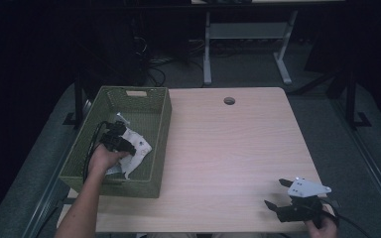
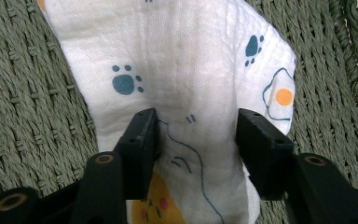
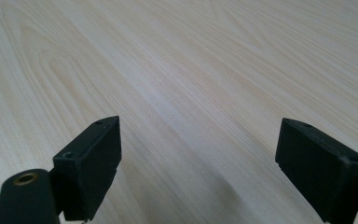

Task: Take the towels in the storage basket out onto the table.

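Observation:
A white cloth (image 1: 140,151) printed with blue paw marks and fried eggs lies crumpled on the floor of a green woven basket (image 1: 161,124) at the table's left. My left gripper (image 1: 127,145) reaches down into the basket onto it. In the left gripper view the cloth (image 2: 186,56) rises in a soft ridge between the half-spread jaws of the left gripper (image 2: 196,116), whose tips rest on the fabric, and I see no firm pinch. My right gripper (image 1: 275,192) lies low over the table's near right corner, open, with bare wood between the jaws of the right gripper (image 3: 198,128).
The basket's woven floor (image 2: 28,93) surrounds the cloth on both sides. The light wooden table (image 1: 228,144) has a round cable hole (image 1: 229,101) near its far edge. A white desk frame (image 1: 243,44) stands on the floor beyond.

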`<state>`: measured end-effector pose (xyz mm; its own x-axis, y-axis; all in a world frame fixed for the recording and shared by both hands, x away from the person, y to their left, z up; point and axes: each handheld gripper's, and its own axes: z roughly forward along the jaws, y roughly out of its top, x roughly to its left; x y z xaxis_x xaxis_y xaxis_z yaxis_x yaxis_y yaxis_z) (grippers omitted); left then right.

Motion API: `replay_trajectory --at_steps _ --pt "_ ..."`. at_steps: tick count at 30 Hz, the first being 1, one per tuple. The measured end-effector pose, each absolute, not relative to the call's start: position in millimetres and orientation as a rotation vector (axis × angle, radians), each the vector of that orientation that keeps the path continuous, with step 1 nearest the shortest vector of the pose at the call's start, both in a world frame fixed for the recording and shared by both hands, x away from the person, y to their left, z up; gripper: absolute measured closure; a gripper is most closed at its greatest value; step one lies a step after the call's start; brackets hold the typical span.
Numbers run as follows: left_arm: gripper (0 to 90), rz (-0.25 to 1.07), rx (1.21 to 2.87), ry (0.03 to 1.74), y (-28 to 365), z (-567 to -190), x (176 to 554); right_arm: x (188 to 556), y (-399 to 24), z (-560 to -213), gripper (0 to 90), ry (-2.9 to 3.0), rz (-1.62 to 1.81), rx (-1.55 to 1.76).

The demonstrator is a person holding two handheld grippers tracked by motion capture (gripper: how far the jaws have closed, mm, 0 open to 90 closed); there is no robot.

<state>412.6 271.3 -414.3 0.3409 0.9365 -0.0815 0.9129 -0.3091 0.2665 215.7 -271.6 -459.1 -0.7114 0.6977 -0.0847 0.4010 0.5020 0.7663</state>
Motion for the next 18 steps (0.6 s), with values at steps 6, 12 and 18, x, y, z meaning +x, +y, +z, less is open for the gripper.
replay_trajectory --at_steps 6,12,18 --pt "59.9 0.113 2.348 1.680 269.6 -416.9 412.2 215.8 -271.4 -459.1 14.0 2.365 1.064 0.913" --pt "70.7 0.120 2.357 1.690 269.4 -416.2 410.2 215.6 -270.3 -459.4 14.0 2.374 1.058 0.899" --pt "74.0 0.139 2.328 1.672 272.9 -412.9 408.3 215.8 -270.5 -459.4 14.0 2.378 1.065 0.890"
